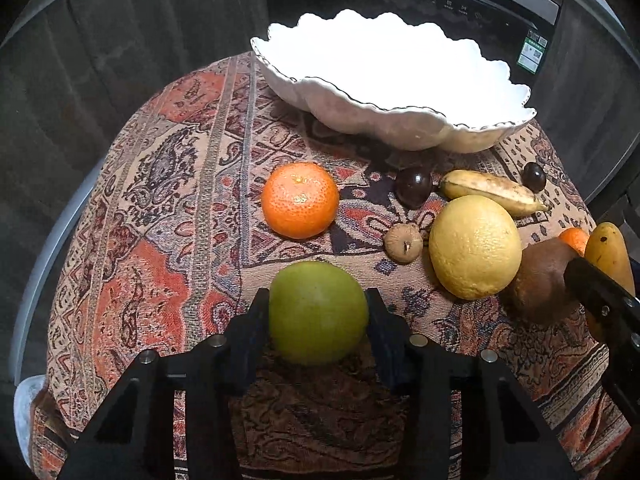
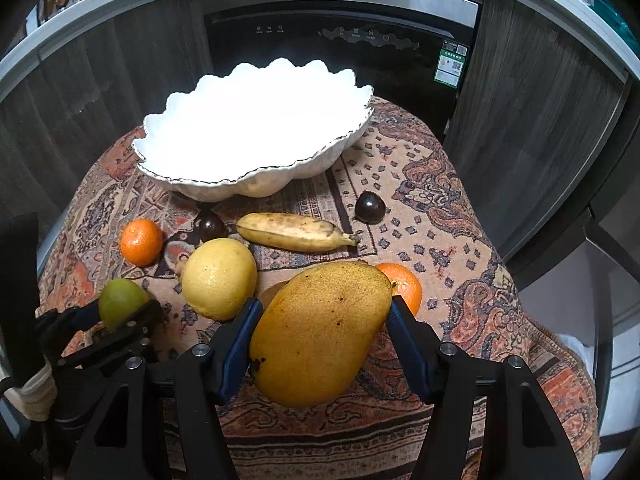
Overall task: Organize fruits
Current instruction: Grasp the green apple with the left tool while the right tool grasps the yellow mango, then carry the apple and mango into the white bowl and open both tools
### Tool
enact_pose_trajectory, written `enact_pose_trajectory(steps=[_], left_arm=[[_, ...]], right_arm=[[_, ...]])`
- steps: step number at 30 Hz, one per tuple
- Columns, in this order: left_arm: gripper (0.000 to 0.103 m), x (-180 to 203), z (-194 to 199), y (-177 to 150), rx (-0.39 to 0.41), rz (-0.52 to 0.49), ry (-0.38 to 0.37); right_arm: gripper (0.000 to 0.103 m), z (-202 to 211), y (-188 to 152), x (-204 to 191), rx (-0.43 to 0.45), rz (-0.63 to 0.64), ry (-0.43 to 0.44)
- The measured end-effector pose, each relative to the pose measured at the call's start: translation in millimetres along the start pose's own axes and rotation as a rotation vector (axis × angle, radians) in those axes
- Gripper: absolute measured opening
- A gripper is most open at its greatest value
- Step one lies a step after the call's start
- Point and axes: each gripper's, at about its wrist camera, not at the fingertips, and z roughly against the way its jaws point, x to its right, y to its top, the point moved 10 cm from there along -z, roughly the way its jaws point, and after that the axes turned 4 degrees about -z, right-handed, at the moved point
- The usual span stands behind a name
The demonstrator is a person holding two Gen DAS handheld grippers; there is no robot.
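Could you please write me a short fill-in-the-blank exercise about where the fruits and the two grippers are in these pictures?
1. The left gripper has its fingers on either side of the ____ fruit.
2. The right gripper is closed on the ____.
3. The white bowl holds ____ fruit.
4. The banana lies between two small ____ fruits.

Missing words: green; mango; no; dark

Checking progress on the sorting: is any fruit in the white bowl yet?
No, the white bowl shows no fruit inside, and the banana, oranges and lemon lie on the cloth.
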Motion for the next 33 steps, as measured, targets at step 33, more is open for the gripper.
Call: enact_pose_trajectory(steps=[33], left_arm=[[0.045,-19.9,97.0,119.4,0.267,0.011,0.007]], right_arm=[[0.064,42.0,106.9,-9.4,0.194,0.02,0.077]])
